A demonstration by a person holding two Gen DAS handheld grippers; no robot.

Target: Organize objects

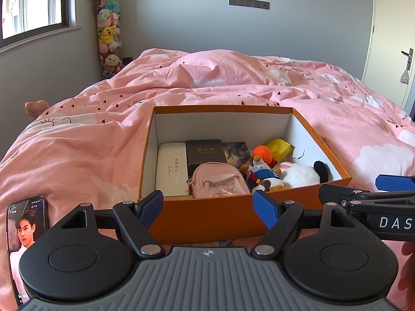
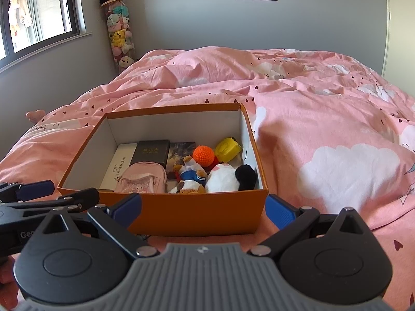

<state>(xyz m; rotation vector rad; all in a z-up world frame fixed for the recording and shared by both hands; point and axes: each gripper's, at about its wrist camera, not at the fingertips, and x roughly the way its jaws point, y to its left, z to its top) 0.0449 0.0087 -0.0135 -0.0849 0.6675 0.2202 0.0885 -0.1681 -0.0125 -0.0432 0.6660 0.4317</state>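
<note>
The box [image 1: 207,217] sits on the bed [image 1: 77,155], open-topped, and already holds most of the small things: a white case [image 1: 171,172] along its left wall, a dark book [image 1: 205,151] behind a pink pouch [image 1: 219,180], and on the right a heap of soft toys with an orange ball [image 2: 203,154], a yellow item [image 2: 228,149] and a white plush [image 2: 224,178]. Both tools hang just in front of the box's near wall. The left tool [image 1: 208,208] is released, its blue pads spread wide with nothing between them; the right tool [image 2: 203,211] is likewise spread and empty.

The one loose thing in sight is the phone [image 1: 26,243], lying screen-up on the bed, left of the box and beside the left tool. If it belongs in the box, that looks like the step in hand, and the left tool is the nearer one.

To do it well: turn the left tool toward the phone and close across its narrow width, not its length. The duvet is soft, so press down slightly to get the lower pad under an edge. Grip gently; glass is slick. Free room in the box is scarce: the gap behind the case, or flat on top of the book, seems best, though the box's near corners are hidden from here. Keep the right tool clear, or let it steady the box wall.
</note>
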